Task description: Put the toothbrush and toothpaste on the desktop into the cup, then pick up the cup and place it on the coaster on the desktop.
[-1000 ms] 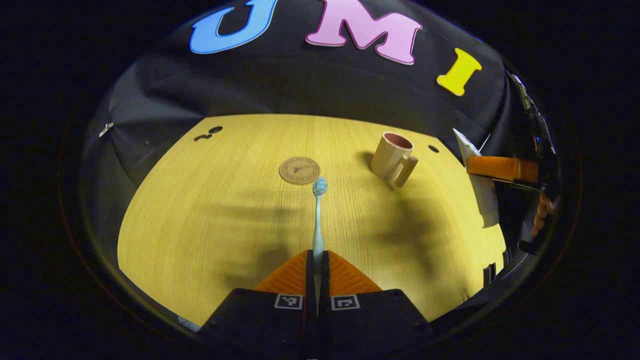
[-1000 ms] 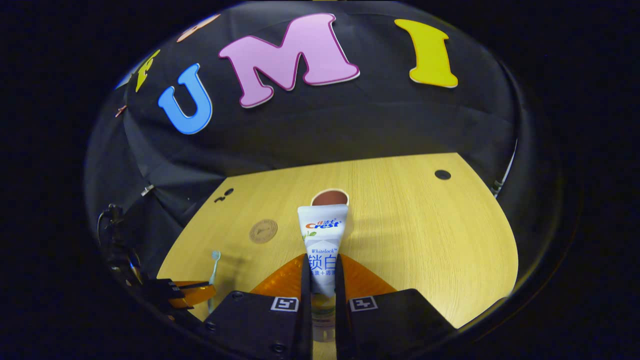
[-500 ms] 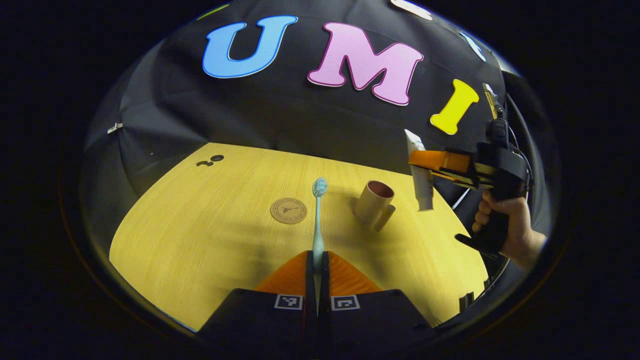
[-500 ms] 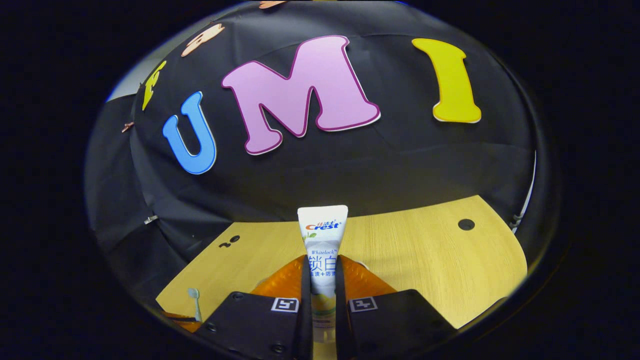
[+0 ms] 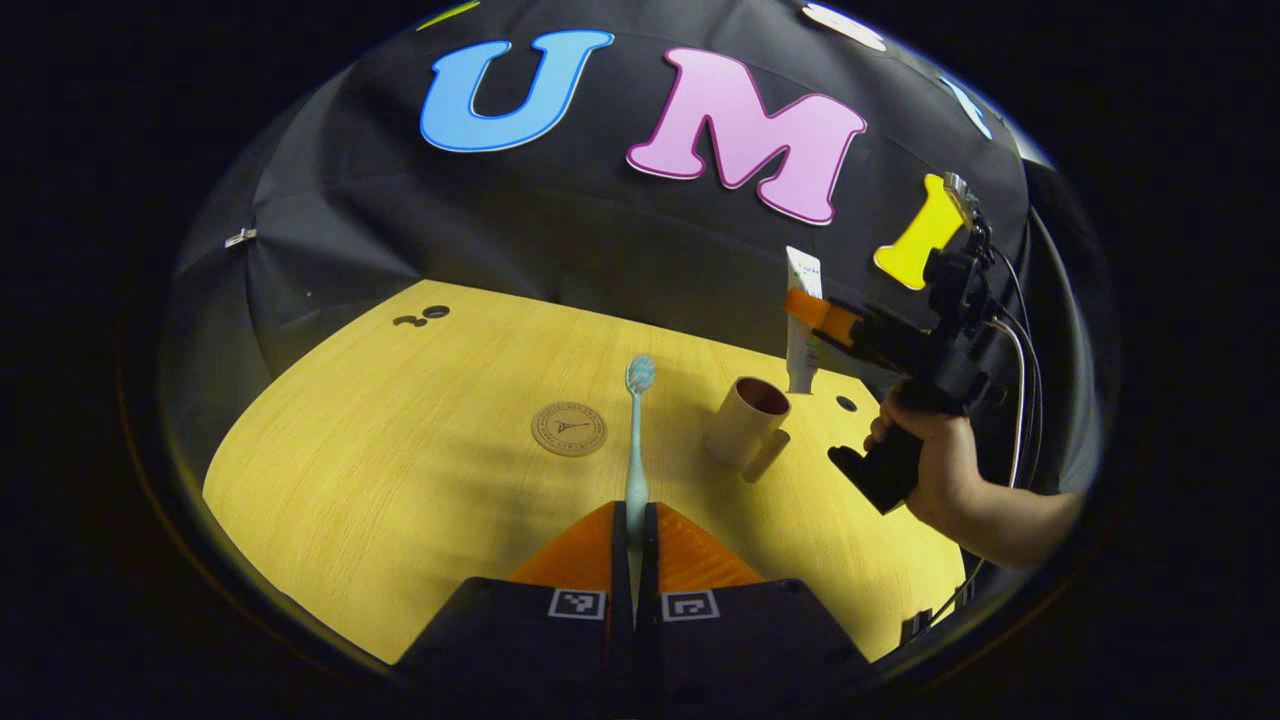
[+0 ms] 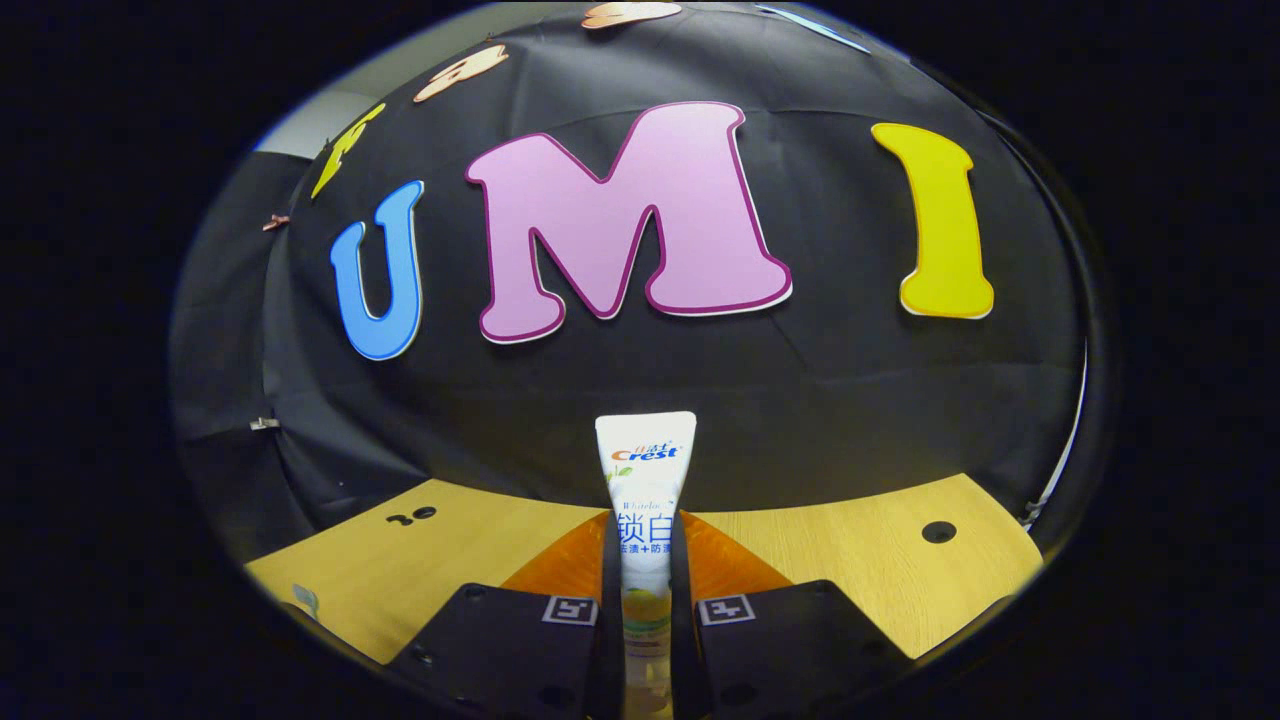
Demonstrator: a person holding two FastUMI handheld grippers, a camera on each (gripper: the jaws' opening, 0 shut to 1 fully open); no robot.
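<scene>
The left gripper (image 5: pixel 633 530) pinches the toothbrush (image 5: pixel 636 430) by its handle, head pointing out over the desktop (image 5: pixel 400 440) beside the coaster (image 5: pixel 569 428). The right gripper (image 6: pixel 645 555) clamps the toothpaste (image 6: pixel 645 480) upright, held just above the cup (image 5: pixel 745 425), which stands right of the coaster

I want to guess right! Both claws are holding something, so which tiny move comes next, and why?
Probably lower the toothpaste straight down into the cup. The right claw holds the tube upright just above the cup's open mouth, so it is nearest to going in; the toothbrush waits in the left claw.
</scene>
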